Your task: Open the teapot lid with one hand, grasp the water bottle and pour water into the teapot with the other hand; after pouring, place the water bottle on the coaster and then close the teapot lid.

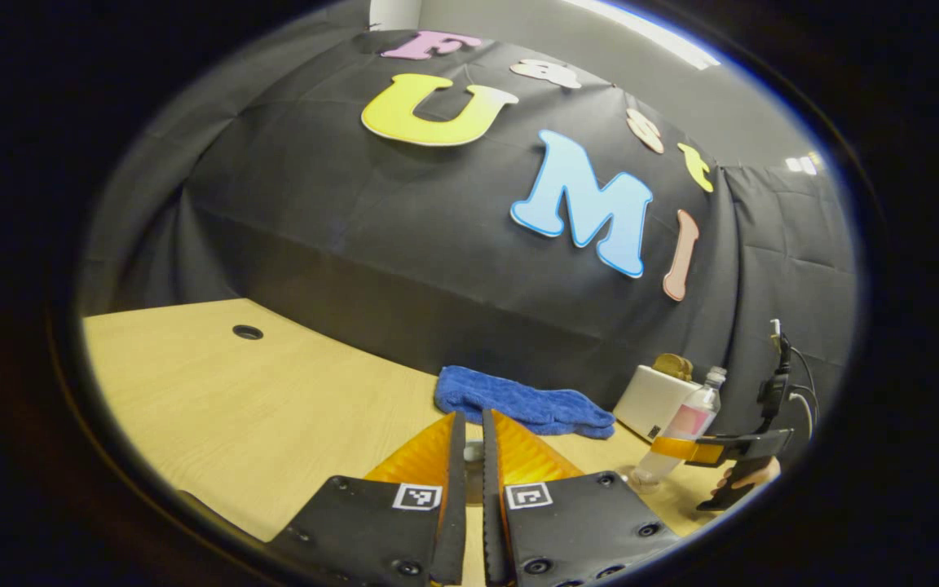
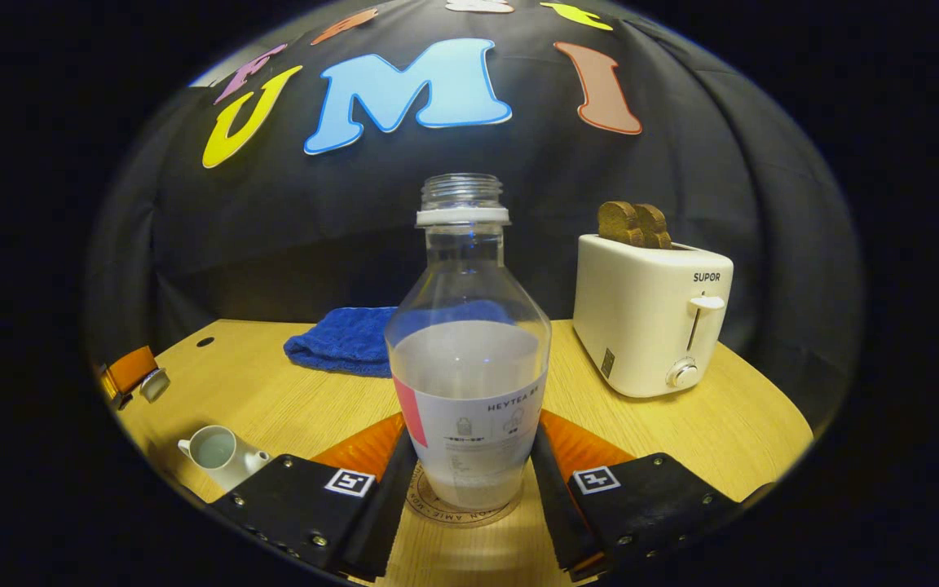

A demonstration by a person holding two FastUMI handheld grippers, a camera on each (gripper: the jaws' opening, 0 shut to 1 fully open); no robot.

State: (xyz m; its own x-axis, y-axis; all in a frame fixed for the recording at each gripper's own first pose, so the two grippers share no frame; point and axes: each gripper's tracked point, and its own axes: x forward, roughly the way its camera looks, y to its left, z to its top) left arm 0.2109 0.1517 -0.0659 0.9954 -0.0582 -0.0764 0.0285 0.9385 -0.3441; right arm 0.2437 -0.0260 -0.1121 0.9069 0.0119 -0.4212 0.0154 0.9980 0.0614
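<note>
The clear, capless water bottle (image 2: 468,342), partly full, stands upright on the round coaster (image 2: 457,512). My right gripper (image 2: 473,432) is shut on its lower body, one finger on each side. The small white teapot (image 2: 221,452) sits without its lid at the lower left of the right gripper view. My left gripper (image 1: 472,417) is shut on the small white teapot lid (image 1: 473,451), held above the table. In the right gripper view the left gripper (image 2: 137,373) with the lid (image 2: 154,384) is at the far left. In the left gripper view, the right gripper (image 1: 710,448) clasps the bottle (image 1: 681,432).
A blue cloth (image 2: 343,338) lies crumpled at the back of the wooden table (image 2: 274,399). A white toaster (image 2: 649,314) with toast in it stands at the back right. The table has a cable hole (image 1: 247,332) at its far left.
</note>
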